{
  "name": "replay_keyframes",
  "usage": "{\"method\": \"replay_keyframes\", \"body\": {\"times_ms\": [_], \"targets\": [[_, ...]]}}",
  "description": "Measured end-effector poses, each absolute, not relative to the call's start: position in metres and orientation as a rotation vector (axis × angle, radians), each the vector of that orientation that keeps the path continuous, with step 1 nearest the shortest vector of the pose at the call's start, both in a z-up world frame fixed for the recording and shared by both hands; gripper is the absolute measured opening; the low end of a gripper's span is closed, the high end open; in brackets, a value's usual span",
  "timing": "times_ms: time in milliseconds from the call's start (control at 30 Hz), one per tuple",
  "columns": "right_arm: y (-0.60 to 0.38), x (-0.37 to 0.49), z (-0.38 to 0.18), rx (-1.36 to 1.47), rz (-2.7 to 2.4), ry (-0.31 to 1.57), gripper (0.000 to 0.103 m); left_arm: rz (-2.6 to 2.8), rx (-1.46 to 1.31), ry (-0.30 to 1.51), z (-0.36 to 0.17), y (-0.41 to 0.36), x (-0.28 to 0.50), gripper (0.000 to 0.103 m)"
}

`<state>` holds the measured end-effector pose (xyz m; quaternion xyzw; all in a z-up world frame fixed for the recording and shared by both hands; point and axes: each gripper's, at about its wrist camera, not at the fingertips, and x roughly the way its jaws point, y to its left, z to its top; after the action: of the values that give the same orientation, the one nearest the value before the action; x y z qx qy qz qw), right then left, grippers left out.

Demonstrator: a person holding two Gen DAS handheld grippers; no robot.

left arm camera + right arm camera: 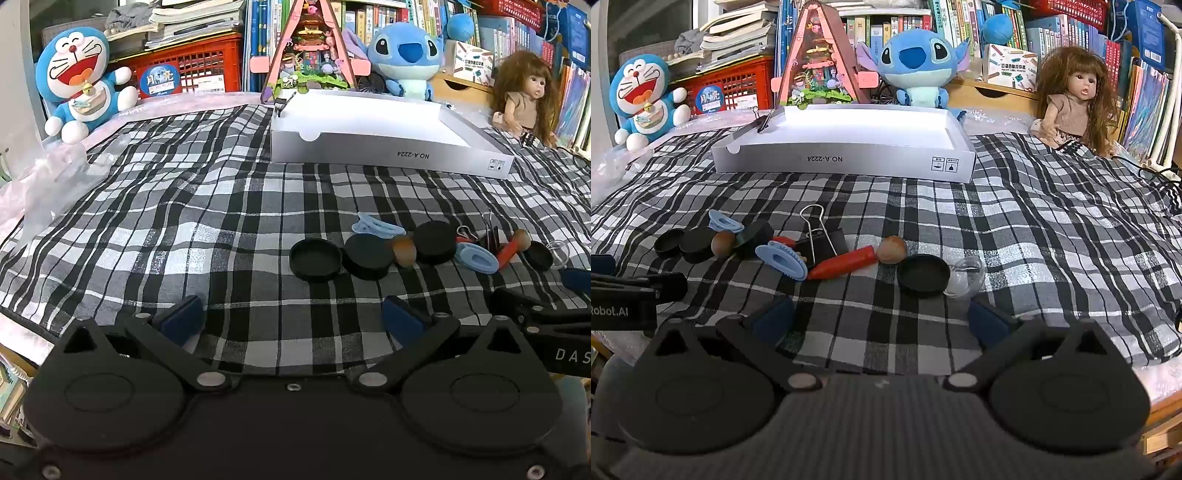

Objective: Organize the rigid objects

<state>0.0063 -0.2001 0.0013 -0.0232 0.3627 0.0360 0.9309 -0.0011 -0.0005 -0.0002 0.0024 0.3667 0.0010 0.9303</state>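
Note:
Small objects lie on the checked cloth: black round lids (316,259) (923,275), blue clips (476,257) (783,261), a red-handled wooden stamp (849,263) (511,247), a brown wooden knob (403,251) (723,243), a black binder clip (822,242) and a clear plastic piece (966,277). A white shallow box (388,151) (842,160) stands behind them, with a binder clip (764,122) on its left rim. My left gripper (291,321) is open and empty, short of the lids. My right gripper (882,319) is open and empty, short of the stamp.
Plush toys (79,85) (916,62), a doll (1075,99), a triangular model house (822,62), a red crate (192,62) and bookshelves line the back. Clear plastic wrap (48,177) lies at the left edge of the cloth. A black cable (1160,177) runs at the right.

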Motion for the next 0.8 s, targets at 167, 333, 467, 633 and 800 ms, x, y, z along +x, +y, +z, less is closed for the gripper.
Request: {"method": "replay_keyframes", "body": {"times_ms": [167, 333, 467, 633, 800], "targets": [[-0.2, 0.0062, 0.0012, -0.048, 0.074, 0.742, 0.103, 0.001, 0.001, 0.762, -0.0003, -0.0002, -0.0003, 0.103], [-0.1999, 0.0061, 0.001, -0.048, 0.073, 0.742, 0.103, 0.0, -0.002, 0.768, -0.006, 0.0032, 0.001, 0.103], [-0.2, 0.0061, 0.001, -0.048, 0.074, 0.742, 0.103, 0.0, -0.001, 0.775, -0.0046, 0.0022, 0.004, 0.103], [-0.1998, 0.0061, 0.0008, -0.048, 0.073, 0.742, 0.103, 0.0, -0.001, 0.776, -0.0045, 0.0018, 0.0041, 0.103], [-0.1998, 0.006, 0.0009, -0.049, 0.073, 0.742, 0.103, 0.0, 0.0, 0.778, -0.0033, 0.0016, 0.0043, 0.103]]}}
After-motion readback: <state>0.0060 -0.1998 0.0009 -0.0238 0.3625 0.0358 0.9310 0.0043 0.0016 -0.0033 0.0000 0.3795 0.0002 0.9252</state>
